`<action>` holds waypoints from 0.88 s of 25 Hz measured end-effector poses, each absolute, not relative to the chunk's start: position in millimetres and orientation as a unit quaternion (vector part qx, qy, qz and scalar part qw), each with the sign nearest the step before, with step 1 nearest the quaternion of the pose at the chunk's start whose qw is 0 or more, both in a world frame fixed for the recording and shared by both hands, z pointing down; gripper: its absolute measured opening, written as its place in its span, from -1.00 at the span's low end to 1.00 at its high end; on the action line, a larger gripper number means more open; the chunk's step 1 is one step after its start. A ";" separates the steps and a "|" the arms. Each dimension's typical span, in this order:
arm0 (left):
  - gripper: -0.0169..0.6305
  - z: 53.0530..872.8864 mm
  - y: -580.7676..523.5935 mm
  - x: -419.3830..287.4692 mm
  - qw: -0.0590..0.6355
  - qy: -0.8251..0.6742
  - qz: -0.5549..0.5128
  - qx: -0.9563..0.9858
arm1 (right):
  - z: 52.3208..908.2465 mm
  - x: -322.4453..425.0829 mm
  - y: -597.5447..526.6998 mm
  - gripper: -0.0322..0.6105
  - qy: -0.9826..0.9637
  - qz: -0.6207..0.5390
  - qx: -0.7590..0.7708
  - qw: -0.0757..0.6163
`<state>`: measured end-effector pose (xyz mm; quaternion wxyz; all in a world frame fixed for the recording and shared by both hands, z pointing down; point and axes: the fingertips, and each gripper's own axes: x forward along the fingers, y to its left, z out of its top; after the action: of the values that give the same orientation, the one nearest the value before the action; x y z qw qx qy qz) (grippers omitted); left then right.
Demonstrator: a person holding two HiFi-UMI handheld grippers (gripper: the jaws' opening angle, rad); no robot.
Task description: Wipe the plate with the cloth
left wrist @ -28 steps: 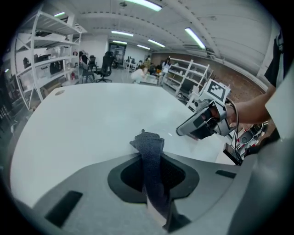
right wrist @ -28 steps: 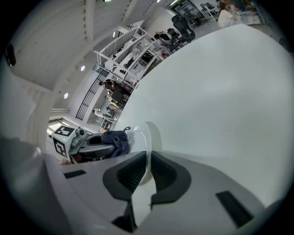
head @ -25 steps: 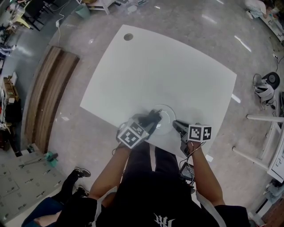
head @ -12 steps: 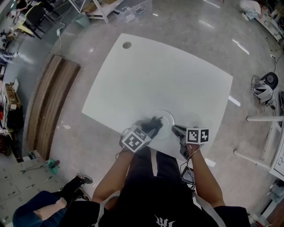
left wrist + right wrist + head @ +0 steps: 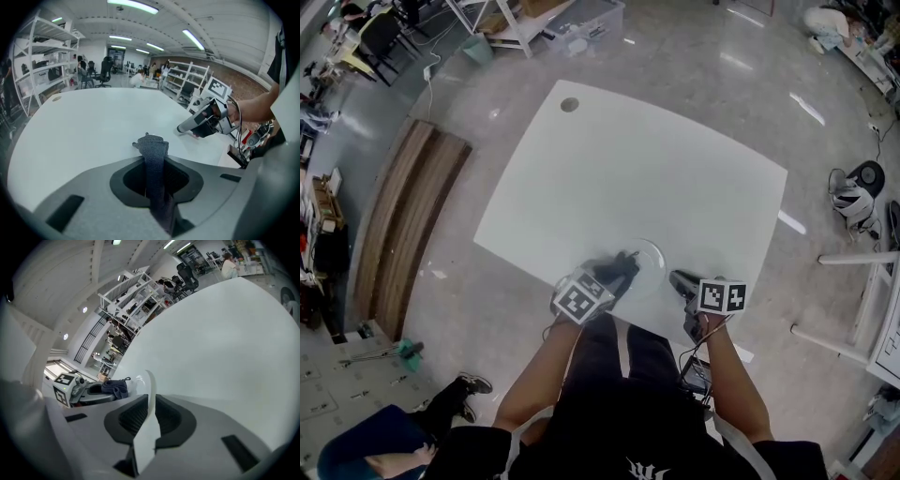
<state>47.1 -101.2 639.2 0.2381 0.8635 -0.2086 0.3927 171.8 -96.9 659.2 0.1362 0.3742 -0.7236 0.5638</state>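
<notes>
The left gripper was clamped on a dark grey cloth that lay against the white plate at the worktop's near edge. The right gripper pinched the plate's rim.

Workshop-lab: white shelving racks, office chairs

White table on glossy grey floor, wooden boards alongside
</notes>
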 end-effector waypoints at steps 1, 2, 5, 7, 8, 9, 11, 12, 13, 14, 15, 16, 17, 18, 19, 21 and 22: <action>-0.78 633.5 -102.2 45.8 0.248 -0.212 0.374 0.868 | 652.7 177.6 -98.4 -0.79 -0.729 0.559 0.377 0.116; -0.78 625.0 -102.9 44.2 0.263 -0.215 0.348 0.874 | 643.4 183.0 -100.4 -0.81 -0.738 0.551 0.378 0.093; -0.78 595.7 -99.7 35.8 0.301 -0.212 0.261 0.892 | 600.6 192.2 -102.9 -0.85 -0.776 0.513 0.367 0.021; -0.78 572.3 -87.1 28.1 0.301 -0.196 0.217 0.908 | 566.3 194.0 -94.4 -0.86 -0.803 0.480 0.352 -0.013; -0.78 558.2 -78.8 23.8 0.295 -0.185 0.195 0.917 | 546.9 192.7 -88.3 -0.86 -0.819 0.460 0.343 -0.028; -0.78 542.8 -70.5 18.9 0.287 -0.175 0.171 0.926 | 526.0 189.6 -81.9 -0.86 -0.835 0.436 0.333 -0.043; -0.78 510.8 -50.6 6.4 0.271 -0.156 0.118 0.943 | 482.9 177.4 -64.8 -0.86 -0.862 0.388 0.316 -0.077; -0.78 494.7 -36.0 -1.0 0.268 -0.146 0.092 0.948 | 462.3 168.3 -52.0 -0.87 -0.873 0.367 0.310 -0.090; -0.78 479.3 -19.3 -8.3 0.269 -0.134 0.068 0.951 | 443.3 158.4 -37.8 -0.87 -0.881 0.348 0.306 -0.098; -0.78 465.5 -4.0 -14.3 0.269 -0.122 0.047 0.954 | 426.2 149.5 -24.6 -0.89 -0.887 0.330 0.306 -0.103; -0.78 453.6 7.7 -18.1 0.267 -0.109 0.028 0.957 | 411.1 142.5 -14.1 -0.89 -0.893 0.311 0.309 -0.105; -0.78 443.3 15.8 -19.9 0.264 -0.098 0.009 0.960 | 398.0 137.3 -5.7 -0.89 -0.898 0.290 0.315 -0.105; -0.78 434.1 22.2 -21.4 0.260 -0.088 -0.009 0.962 | 386.8 132.5 2.5 -0.89 -0.902 0.269 0.322 -0.103; -0.78 426.0 29.2 -24.3 0.257 -0.080 -0.025 0.963 | 377.4 126.5 12.5 -0.89 -0.905 0.251 0.327 -0.100; -0.78 418.9 37.3 -29.1 0.254 -0.073 -0.039 0.964 | 369.3 119.3 24.4 -0.89 -0.908 0.236 0.331 -0.099; -0.78 405.8 55.1 -42.9 0.244 -0.063 -0.057 0.966 | 356.2 103.1 50.9 -0.89 -0.910 0.215 0.340 -0.099; -0.78 399.4 64.8 -51.2 0.237 -0.059 -0.063 0.968 | 350.7 94.9 64.4 -0.89 -0.910 0.207 0.344 -0.100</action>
<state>-51.2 64.8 399.4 0.2372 0.9676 -0.0589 -0.0632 94.9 64.4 350.7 -0.0995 0.3443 -0.9104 0.2067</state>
